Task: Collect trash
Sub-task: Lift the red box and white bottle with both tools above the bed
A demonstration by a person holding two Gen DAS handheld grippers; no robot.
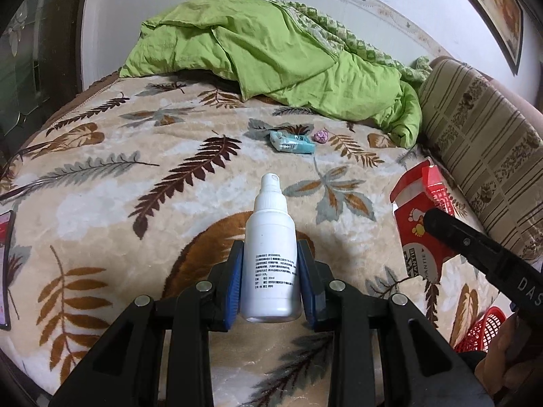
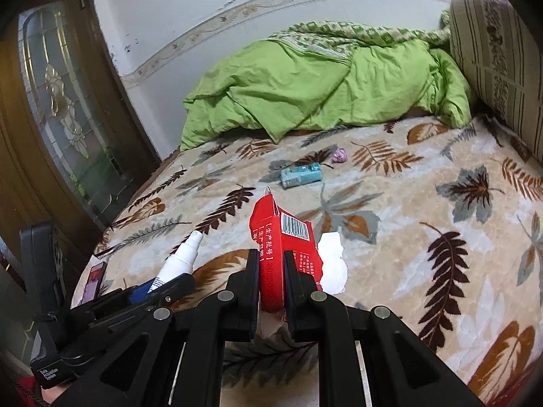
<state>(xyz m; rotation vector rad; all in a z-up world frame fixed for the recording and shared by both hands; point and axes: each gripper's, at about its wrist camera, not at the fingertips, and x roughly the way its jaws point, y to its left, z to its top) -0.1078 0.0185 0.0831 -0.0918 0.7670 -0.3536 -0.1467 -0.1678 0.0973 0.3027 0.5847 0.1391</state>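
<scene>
We note the left gripper [image 1: 270, 264] clamped on a white spray bottle [image 1: 271, 247], its blue pads pressing both sides of the bottle's body, nozzle pointing away from the camera and the base toward it; the bottle is held clear above the leaf-patterned blanket [image 1: 101, 183] that covers the bed. The right gripper [image 2: 271, 268] is closed tight on a torn red carton [image 2: 283, 247], squeezing it flat between the jaws, with the barcode panel facing up and a ragged white flap [image 2: 332, 261] hanging off its right side. In the left wrist view the same carton shows at the right edge, held by the black finger of the right gripper. In the right wrist view the bottle appears at lower left, in the left gripper, just beside the carton but apart from it. Farther up the bed we see a teal packet [image 2: 300, 173] lying flat on the blanket, and a small pink crumpled wad [image 2: 339, 155] just beyond it, near but not touching. A green quilt [image 1: 271, 57] is heaped at the far side against the wall, and a striped cushion [image 1: 482, 149] stands at the right. A red mesh basket [image 1: 483, 332] shows at the lower right of the left view, partly hidden. A phone [image 2: 95, 279] lies at the bed's near left edge.
</scene>
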